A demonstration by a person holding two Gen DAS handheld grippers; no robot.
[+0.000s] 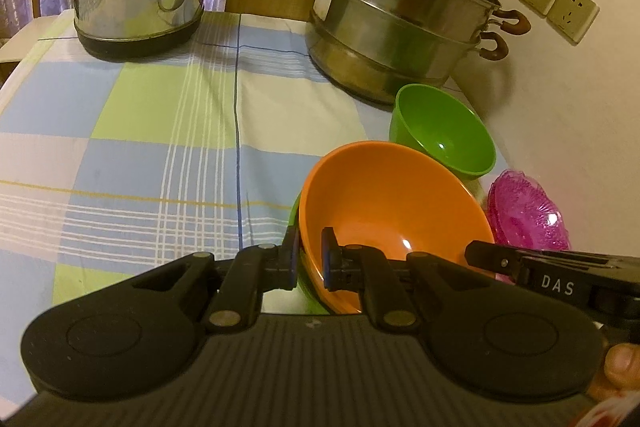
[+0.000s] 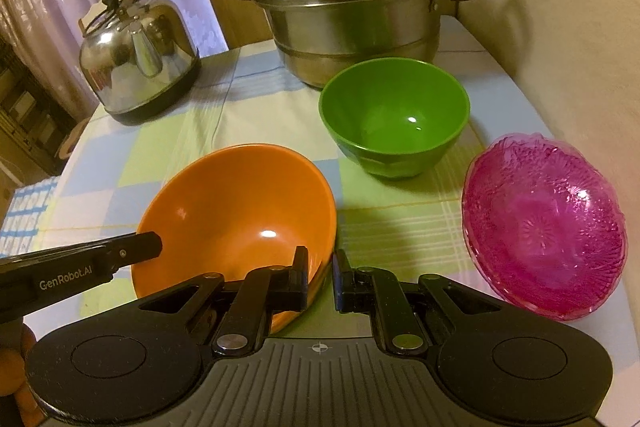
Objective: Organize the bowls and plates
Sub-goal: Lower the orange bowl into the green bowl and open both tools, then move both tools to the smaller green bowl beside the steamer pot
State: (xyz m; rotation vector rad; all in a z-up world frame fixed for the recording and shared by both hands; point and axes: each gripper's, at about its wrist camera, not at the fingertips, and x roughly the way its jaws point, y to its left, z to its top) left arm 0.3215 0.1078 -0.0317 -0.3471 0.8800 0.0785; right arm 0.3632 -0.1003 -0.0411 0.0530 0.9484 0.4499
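Both the left tool [image 1: 310, 259] and right tool [image 2: 320, 279] pinch opposite rims of the tilted orange bowl [image 2: 240, 211] near the counter's [image 2: 400, 231] front edge, green bowl [image 2: 394, 115] and pink bowls [image 2: 544, 223] beside it.

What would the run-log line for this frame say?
left gripper: shut on orange bowl rim | right gripper: same rim | green bowl, pink dish: on table
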